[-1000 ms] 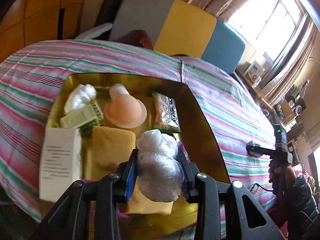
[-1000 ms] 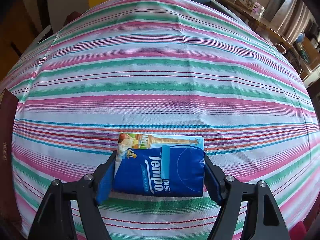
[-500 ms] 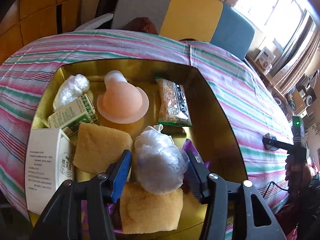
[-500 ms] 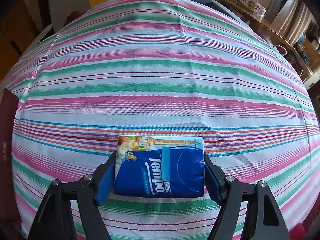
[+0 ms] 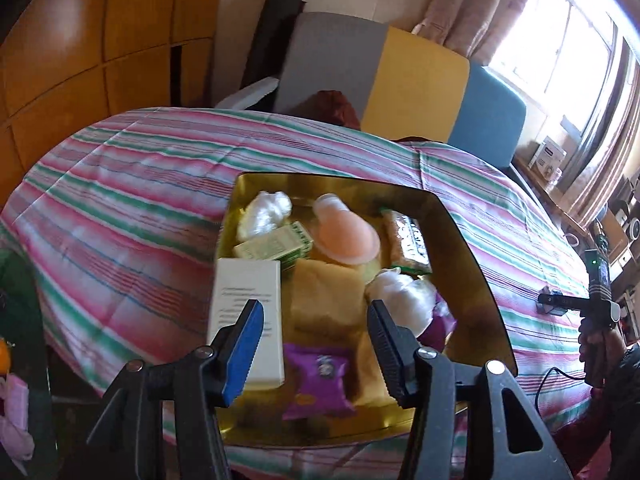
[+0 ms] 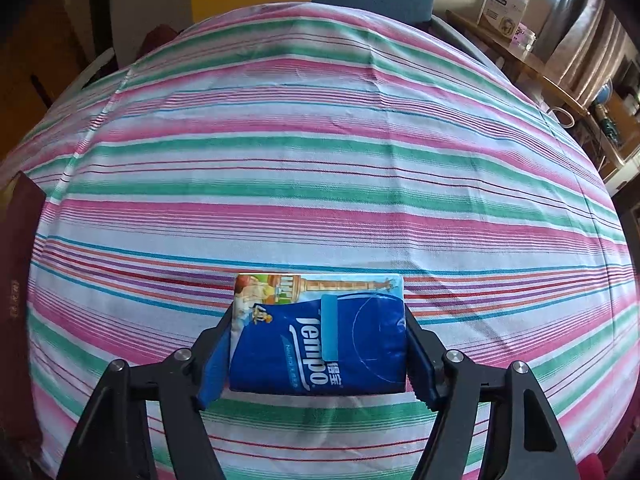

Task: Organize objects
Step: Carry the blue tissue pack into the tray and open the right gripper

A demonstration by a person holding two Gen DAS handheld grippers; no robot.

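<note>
Gold tray (image 5: 472, 264) on striped tabletop (image 5: 120, 208), far of left tool (image 5: 316, 344) — released, empty. Right view: right tool (image 6: 318, 354) closing around blue tissue pack (image 6: 320, 344), near centre — soft, light, slick; hold its sides.

Strong daylight enters through the window (image 5: 560, 40), which is overexposed. The left wrist view is motion-blurred; both views bend strongly at dark edges.
</note>
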